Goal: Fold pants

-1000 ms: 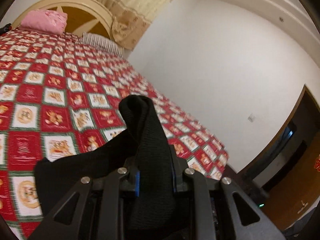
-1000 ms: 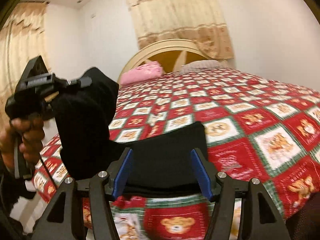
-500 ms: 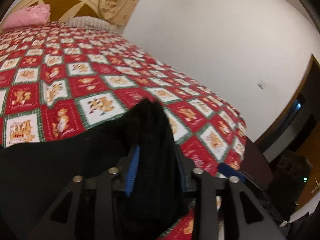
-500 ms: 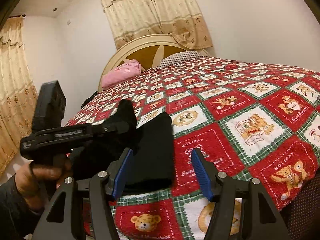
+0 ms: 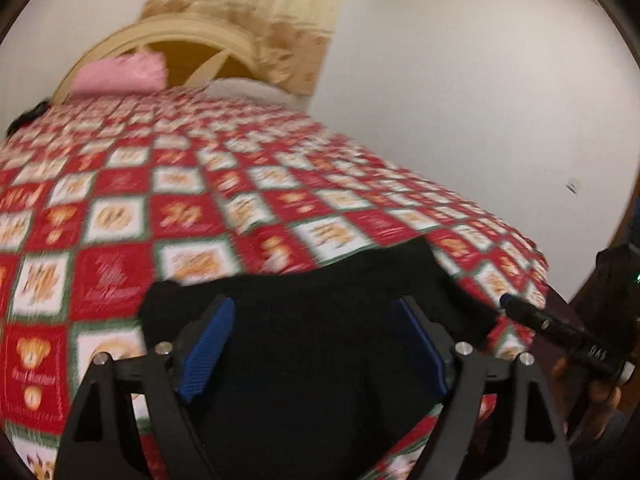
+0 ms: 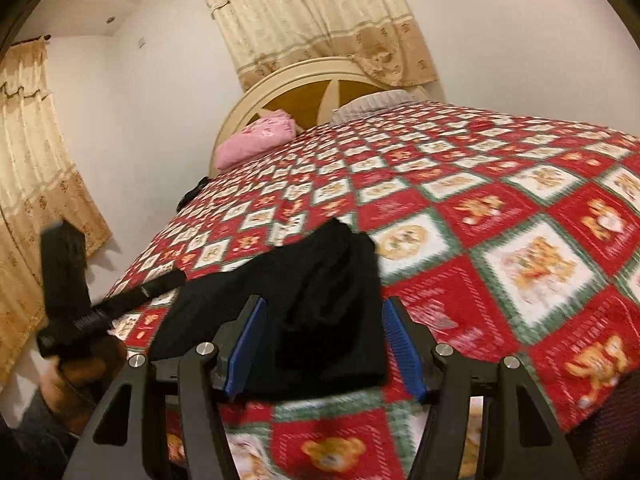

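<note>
Pants (image 6: 312, 300): black, matte, no print or trim legible; folded into a compact bundle lying on the bedspread (image 6: 520, 216) near the foot corner of the bed. From the right wrist view the bundle shows layered folds with a raised hump at its far end and a flatter flap running out to the left. From the left wrist view the same cloth (image 5: 320, 320) reads as a broad dark slab with a rounded lump at its left corner; surface detail lost to motion blur.

Left gripper (image 5: 316, 340): jaws spread wide, blue pads on either side of the cloth, nothing pinched. Right gripper (image 6: 324, 344): likewise spread apart, pads flanking the near end of the bundle; contact with the fabric cannot be determined.

Bedspread is a red, white and green check with bear motifs. Pink pillow (image 6: 256, 140) against the cream arched headboard (image 6: 304, 84) at the far end; beige curtain (image 6: 316, 16) behind it.
</note>
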